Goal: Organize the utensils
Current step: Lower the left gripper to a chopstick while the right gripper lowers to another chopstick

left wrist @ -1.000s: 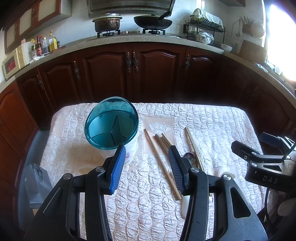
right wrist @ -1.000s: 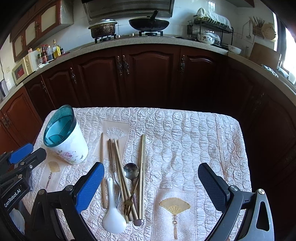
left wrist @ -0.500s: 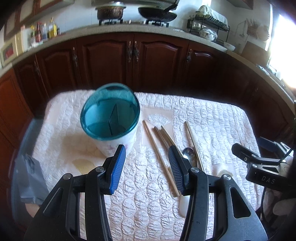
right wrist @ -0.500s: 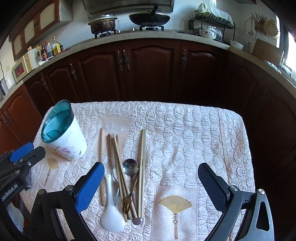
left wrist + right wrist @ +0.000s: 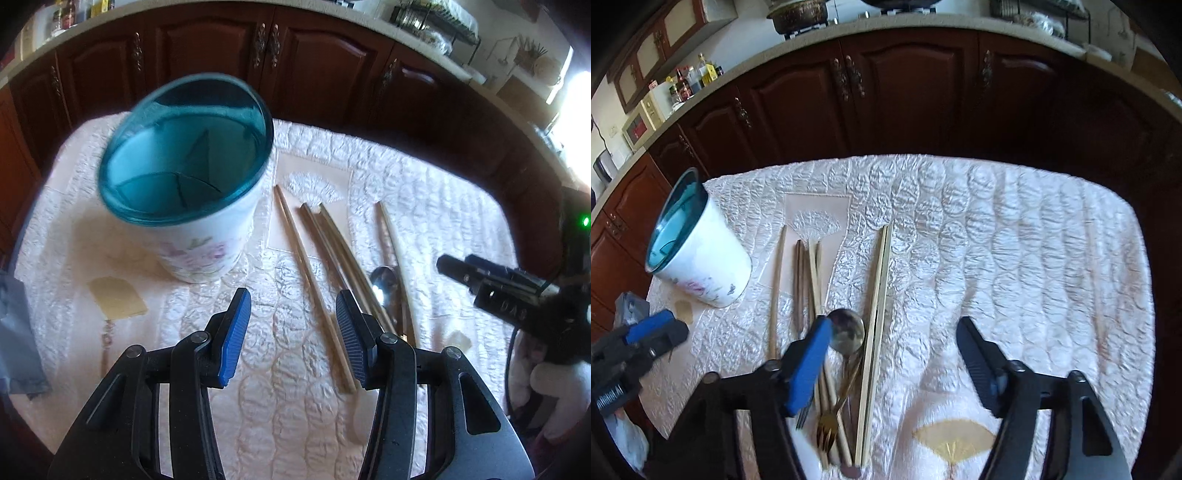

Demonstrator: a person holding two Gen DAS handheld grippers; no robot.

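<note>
A white utensil holder with a teal rim and inner dividers stands upright on the left of the table. To its right lie several wooden chopsticks and a metal spoon. My left gripper hovers open over the cloth just in front of the holder, with nothing between its fingers. My right gripper hangs low over the utensils and its jaws are closing. The spoon and a chopstick pair lie beneath the gap, untouched by the pads. A gold fork lies nearer. The holder stands far left.
A white quilted cloth covers the table. Dark wooden cabinets curve round its far side. A grey bag sits off the left edge. A gold fan motif marks the near cloth. A person's gloved hand holds the right gripper.
Both grippers have sunk toward the table and tipped downward, so the holder and utensils look larger. The right gripper's jaws have narrowed. Nothing on the table has moved.
</note>
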